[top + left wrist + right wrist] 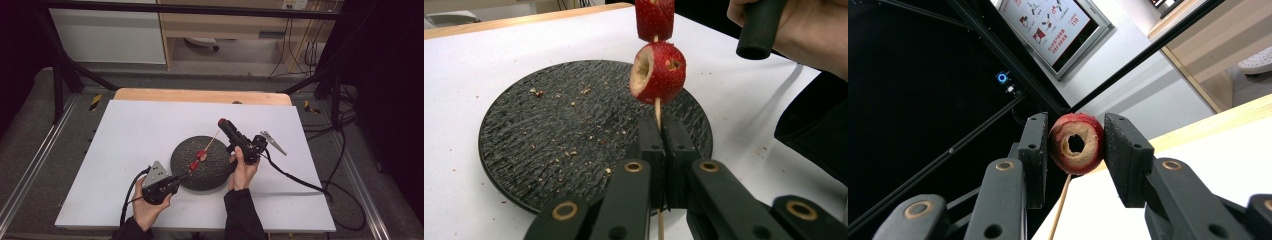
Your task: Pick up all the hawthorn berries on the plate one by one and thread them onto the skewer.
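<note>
A thin wooden skewer slants over a round black plate. My left gripper is shut on the skewer's lower end. Two red cored fruit pieces are threaded on the skewer, the nearer one just beyond my left jaws and the other behind it. My right gripper is at the skewer's far tip, shut on a third red cored fruit whose hole faces the camera. The skewer shows just below that fruit.
The plate carries scattered crumbs and lies on a white table cover. Metal tongs lie on the cover right of my right hand. A black cable trails off to the right, and a black frame surrounds the table.
</note>
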`<control>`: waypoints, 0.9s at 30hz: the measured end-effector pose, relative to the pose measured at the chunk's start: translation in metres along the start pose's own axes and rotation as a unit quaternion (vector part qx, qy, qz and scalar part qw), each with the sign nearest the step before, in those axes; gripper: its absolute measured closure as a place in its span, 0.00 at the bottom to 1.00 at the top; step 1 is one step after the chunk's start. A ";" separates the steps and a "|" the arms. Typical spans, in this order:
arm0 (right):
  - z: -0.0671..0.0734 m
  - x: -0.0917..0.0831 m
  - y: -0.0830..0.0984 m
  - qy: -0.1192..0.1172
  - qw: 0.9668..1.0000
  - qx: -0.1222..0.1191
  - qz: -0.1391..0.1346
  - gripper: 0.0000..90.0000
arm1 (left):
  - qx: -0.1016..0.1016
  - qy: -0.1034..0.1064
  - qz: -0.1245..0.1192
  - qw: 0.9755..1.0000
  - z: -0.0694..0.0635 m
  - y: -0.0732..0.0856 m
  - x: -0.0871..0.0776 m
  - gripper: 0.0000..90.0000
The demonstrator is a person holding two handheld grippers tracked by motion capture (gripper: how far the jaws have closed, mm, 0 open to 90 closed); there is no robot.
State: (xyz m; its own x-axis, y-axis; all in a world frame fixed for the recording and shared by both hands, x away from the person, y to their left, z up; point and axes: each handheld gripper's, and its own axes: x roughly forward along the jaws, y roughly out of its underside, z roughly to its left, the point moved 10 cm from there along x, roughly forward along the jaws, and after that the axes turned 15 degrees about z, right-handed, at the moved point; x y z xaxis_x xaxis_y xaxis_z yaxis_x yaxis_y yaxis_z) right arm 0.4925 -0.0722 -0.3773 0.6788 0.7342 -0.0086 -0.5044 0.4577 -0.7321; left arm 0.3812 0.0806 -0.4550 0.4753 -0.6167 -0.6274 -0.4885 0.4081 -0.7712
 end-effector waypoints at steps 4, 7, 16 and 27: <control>0.001 0.000 0.001 -0.004 1.000 0.002 0.000 0.71 | -0.004 -0.003 -0.003 1.000 0.001 -0.002 0.001 0.98; 0.001 0.000 0.003 -0.004 1.000 0.002 0.000 0.71 | -0.004 -0.004 -0.006 1.000 0.000 -0.004 0.002 0.98; 0.001 0.002 0.008 -0.007 1.000 0.006 0.003 0.71 | -0.013 -0.008 -0.010 1.000 -0.002 -0.010 0.006 0.98; 0.003 0.000 0.007 -0.012 1.000 0.008 -0.004 0.71 | -0.025 -0.012 -0.009 1.000 -0.005 -0.013 0.013 0.98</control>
State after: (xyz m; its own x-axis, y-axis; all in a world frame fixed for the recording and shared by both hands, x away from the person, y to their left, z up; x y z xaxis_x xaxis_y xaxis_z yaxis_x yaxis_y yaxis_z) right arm 0.4869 -0.0674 -0.3804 0.6700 0.7422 0.0130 -0.5080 0.4711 -0.7211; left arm 0.3904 0.0637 -0.4527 0.5017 -0.6063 -0.6170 -0.5155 0.3631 -0.7761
